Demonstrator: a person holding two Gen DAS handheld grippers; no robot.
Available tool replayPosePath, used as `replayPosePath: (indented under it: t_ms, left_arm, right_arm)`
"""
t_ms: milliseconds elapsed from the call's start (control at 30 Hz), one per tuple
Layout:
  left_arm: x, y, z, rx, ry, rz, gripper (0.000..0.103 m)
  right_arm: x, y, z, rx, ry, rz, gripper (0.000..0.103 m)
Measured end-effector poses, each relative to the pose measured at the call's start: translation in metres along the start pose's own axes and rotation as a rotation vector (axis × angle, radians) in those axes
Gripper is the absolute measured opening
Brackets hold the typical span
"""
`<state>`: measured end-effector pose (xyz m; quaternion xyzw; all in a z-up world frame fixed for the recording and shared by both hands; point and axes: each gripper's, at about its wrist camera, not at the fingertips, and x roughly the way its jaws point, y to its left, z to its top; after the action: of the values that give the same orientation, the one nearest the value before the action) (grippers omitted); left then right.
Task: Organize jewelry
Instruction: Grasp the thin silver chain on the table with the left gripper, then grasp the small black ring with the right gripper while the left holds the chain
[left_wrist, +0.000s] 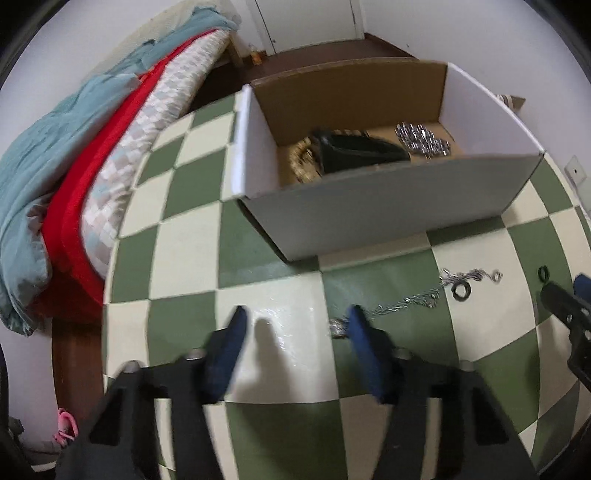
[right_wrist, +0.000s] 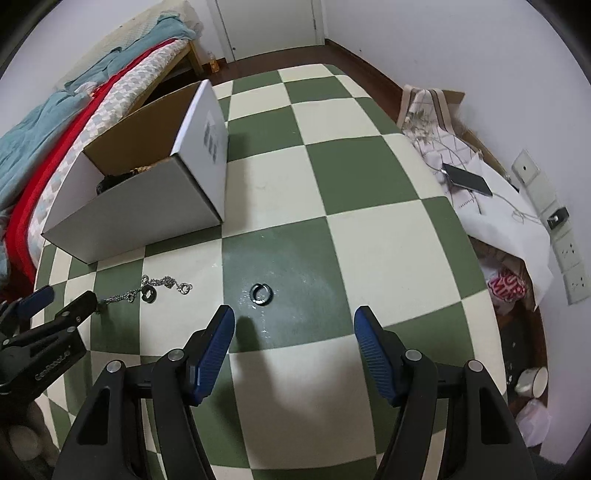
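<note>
A white cardboard box (left_wrist: 369, 206) stands on the green-and-cream checkered table (left_wrist: 266, 258); it holds a black pouch (left_wrist: 354, 149), gold jewelry (left_wrist: 301, 162) and a silver bracelet (left_wrist: 423, 142). A silver chain (left_wrist: 417, 299) with a black ring (left_wrist: 461, 290) lies just ahead of my open, empty left gripper (left_wrist: 295, 321). In the right wrist view the box (right_wrist: 147, 206) is at the left, the chain (right_wrist: 159, 286) lies in front of it, and a black ring (right_wrist: 261, 293) lies just ahead of my open, empty right gripper (right_wrist: 293, 325).
A bed with teal and red blankets (left_wrist: 74, 166) borders the table's left side. A phone (right_wrist: 467, 179) on white cloth (right_wrist: 491, 218) lies at the table's right edge, near wall sockets (right_wrist: 569, 251).
</note>
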<state>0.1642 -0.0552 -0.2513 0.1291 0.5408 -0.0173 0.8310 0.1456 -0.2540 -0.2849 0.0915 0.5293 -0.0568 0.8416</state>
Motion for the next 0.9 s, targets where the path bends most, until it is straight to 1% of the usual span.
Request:
replayPosePath:
  t_ms: [33,67,133,200,233,300,367,400,467,567,667,767,900]
  left_arm:
    - [0.000,-0.001,-0.001,0.000,0.001,-0.001,0.035]
    - [-0.001,-0.003,-0.001,0.002,0.000,-0.016,0.031]
    - [-0.002,-0.007,0.000,0.005,0.002,-0.027,0.017]
    - [-0.002,-0.011,-0.001,0.013,0.003,-0.029,0.010]
    - [-0.003,-0.012,-0.001,0.013,0.002,-0.030,0.007]
    - [-0.003,-0.013,-0.002,0.015,-0.002,-0.024,0.007]
    - [-0.003,-0.012,-0.002,0.007,-0.002,-0.031,0.007]
    - [-0.003,-0.010,-0.001,0.003,-0.002,-0.035,0.007]
    - [-0.003,-0.009,-0.001,0.002,0.000,-0.037,0.007]
    - [-0.005,-0.006,-0.003,-0.008,0.008,-0.051,0.007]
    - [-0.012,0.000,-0.005,-0.017,0.003,-0.071,0.007]
    - [-0.031,0.005,-0.010,-0.024,-0.012,-0.099,0.007]
    - [-0.053,0.013,-0.017,-0.033,-0.021,-0.129,0.007]
  right_arm:
    - [0.000,0.003,0.000,-0.012,-0.008,-0.014,0.063]
    - [0.001,0.005,0.000,-0.022,-0.014,-0.025,0.062]
    - [0.002,0.009,-0.001,-0.044,-0.028,-0.053,0.060]
    - [0.002,0.013,-0.001,-0.063,-0.039,-0.069,0.056]
    - [0.003,0.015,-0.001,-0.073,-0.043,-0.079,0.053]
    - [0.002,0.017,-0.001,-0.081,-0.054,-0.077,0.048]
    - [0.002,0.018,-0.001,-0.087,-0.062,-0.077,0.038]
    - [0.003,0.019,0.000,-0.093,-0.065,-0.076,0.034]
    - [0.003,0.021,0.001,-0.109,-0.069,-0.078,0.016]
    - [0.004,0.025,0.003,-0.123,-0.059,-0.068,0.000]
    - [0.000,0.016,0.002,-0.072,-0.050,-0.025,0.000]
    - [-0.011,0.004,-0.001,-0.014,-0.058,0.017,0.000]
    - [-0.028,-0.004,-0.007,0.016,-0.067,0.056,0.000]
